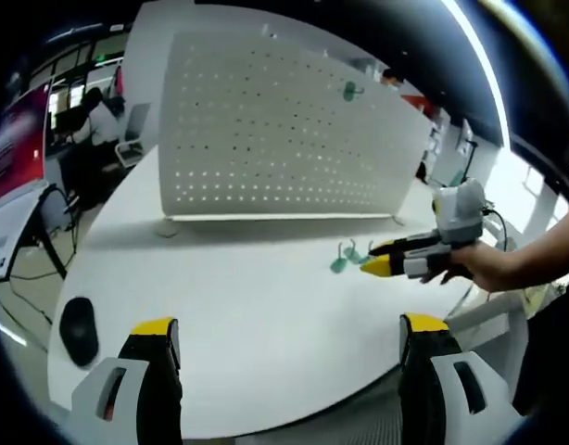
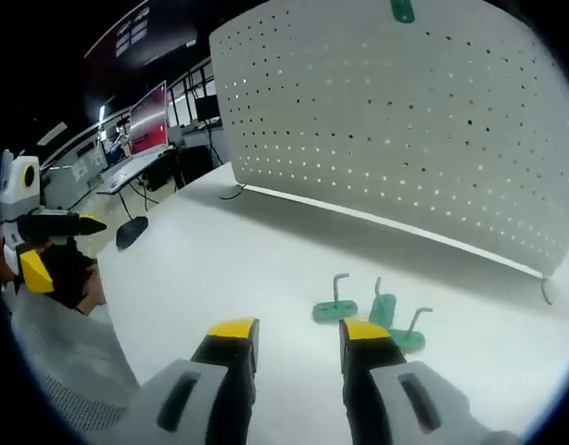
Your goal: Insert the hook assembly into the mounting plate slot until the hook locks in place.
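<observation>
A white perforated mounting plate (image 1: 275,130) (image 2: 405,120) stands upright on the white table (image 1: 247,306). One green hook (image 1: 349,90) (image 2: 401,9) hangs high on it. Three loose green hooks (image 1: 349,258) lie on the table in front of the plate: one (image 2: 335,309) to the left, one (image 2: 384,306) in the middle, one (image 2: 410,338) nearest. My right gripper (image 2: 297,332) (image 1: 379,258) hovers just short of them, jaws narrowly open and holding nothing. My left gripper (image 1: 289,329) (image 2: 62,246) stays back over the table's near edge, wide open.
A black mouse (image 1: 79,329) (image 2: 132,232) lies near the table's left edge. A person's hand (image 1: 479,269) holds the right gripper. Desks and monitors (image 2: 147,120) stand beyond the table. Bare tabletop (image 2: 220,269) stretches between the hooks and the mouse.
</observation>
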